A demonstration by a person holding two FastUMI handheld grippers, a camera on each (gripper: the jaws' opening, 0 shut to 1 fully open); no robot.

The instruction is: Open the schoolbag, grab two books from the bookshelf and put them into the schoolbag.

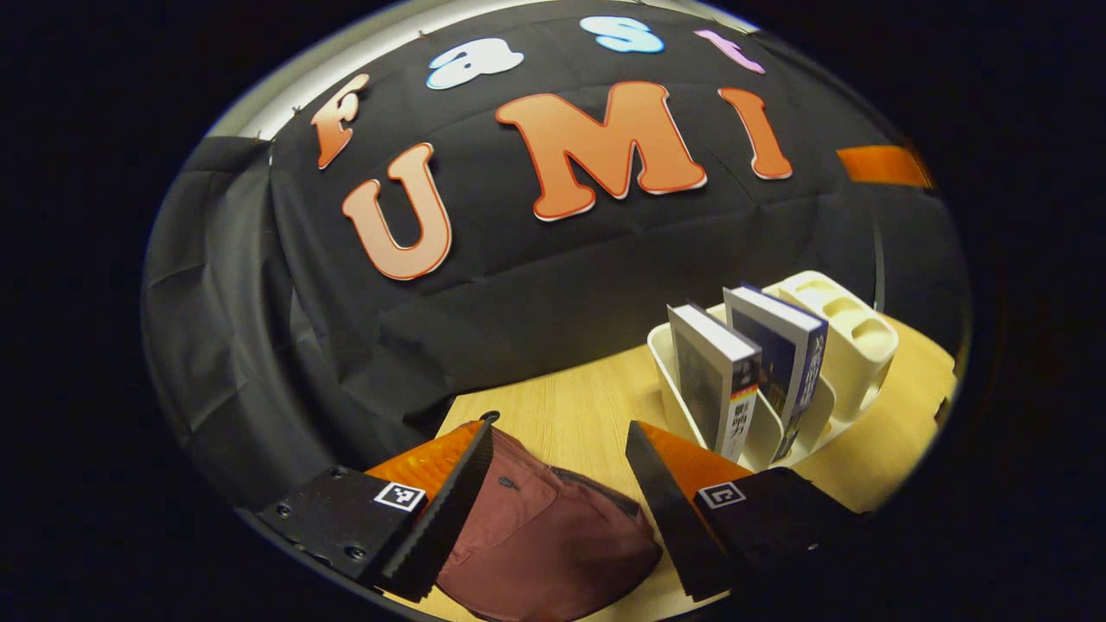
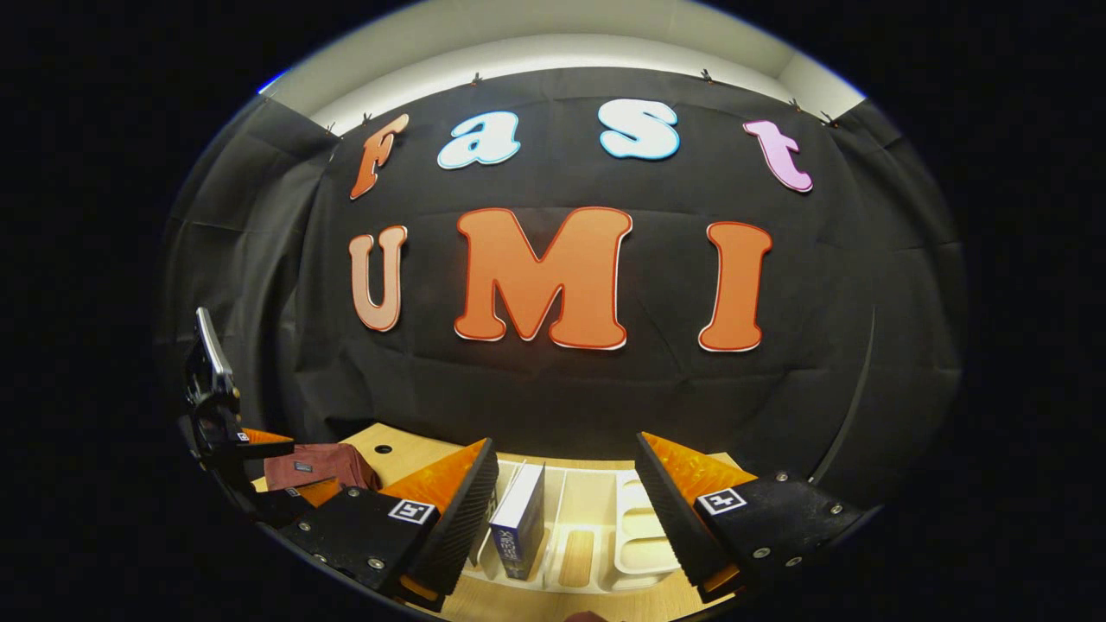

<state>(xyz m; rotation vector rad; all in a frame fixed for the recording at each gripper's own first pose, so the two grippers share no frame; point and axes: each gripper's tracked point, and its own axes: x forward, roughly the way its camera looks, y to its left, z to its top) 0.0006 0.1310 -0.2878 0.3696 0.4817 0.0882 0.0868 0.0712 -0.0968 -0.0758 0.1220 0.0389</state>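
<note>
My left gripper hangs released over the bag, nothing between its fingers; the maroon bag lies flat just below and between them, zip looking closed. My right gripper is released too, above the rack, a blue book standing just inside its left finger. I'd judge opening the bag comes first: drop the left onto the zip pull, pinch square, drag slow. Second book stands upright beside the blue one.
</note>
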